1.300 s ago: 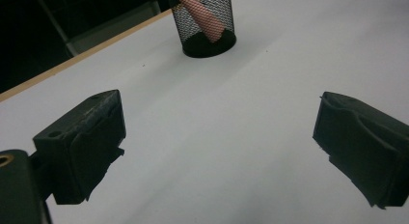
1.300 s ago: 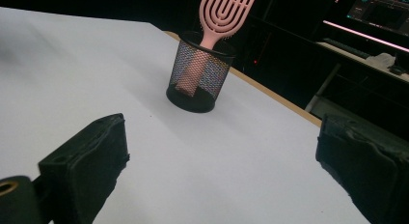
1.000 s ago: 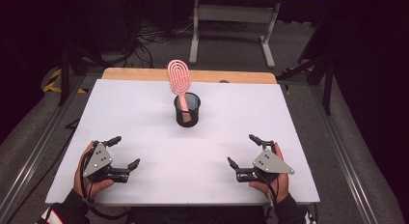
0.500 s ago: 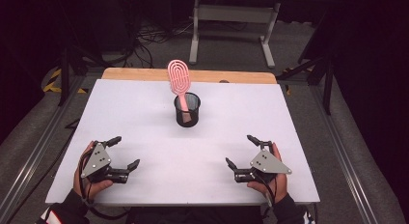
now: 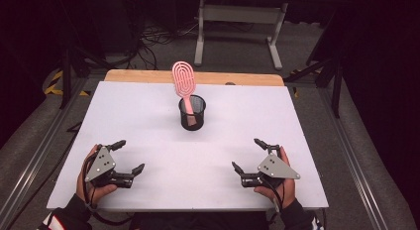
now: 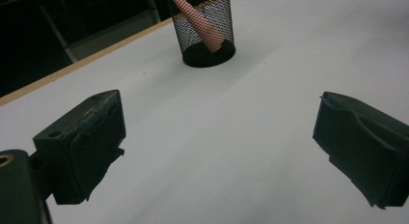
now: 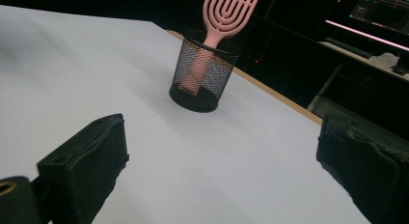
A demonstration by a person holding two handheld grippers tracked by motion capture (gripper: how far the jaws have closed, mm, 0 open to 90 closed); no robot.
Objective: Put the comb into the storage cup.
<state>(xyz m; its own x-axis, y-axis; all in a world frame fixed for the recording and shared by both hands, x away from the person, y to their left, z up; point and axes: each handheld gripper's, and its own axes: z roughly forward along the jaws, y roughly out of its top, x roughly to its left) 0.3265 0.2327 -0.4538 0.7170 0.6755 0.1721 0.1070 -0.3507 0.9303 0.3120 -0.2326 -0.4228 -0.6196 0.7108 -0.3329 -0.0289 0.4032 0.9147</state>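
Pink hairbrush (image 5: 184, 86) stands handle-down in black mesh cup (image 5: 191, 113), head leaning toward far-left edge; cup sits mid-table, toward far side of white table (image 5: 148, 111); left tongs (image 5: 128, 156) at near left, jaws wide, holding nothing, resting low over table; right tongs (image 5: 247, 154) at near right, jaws wide, empty; both well apart from cup; wooden strip (image 5: 247, 79) along far edge.

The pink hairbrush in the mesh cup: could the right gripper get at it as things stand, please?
Probably yes. The right gripper is open and empty, bare white table lies between it and the cup, and the hairbrush head stands clear above the rim.
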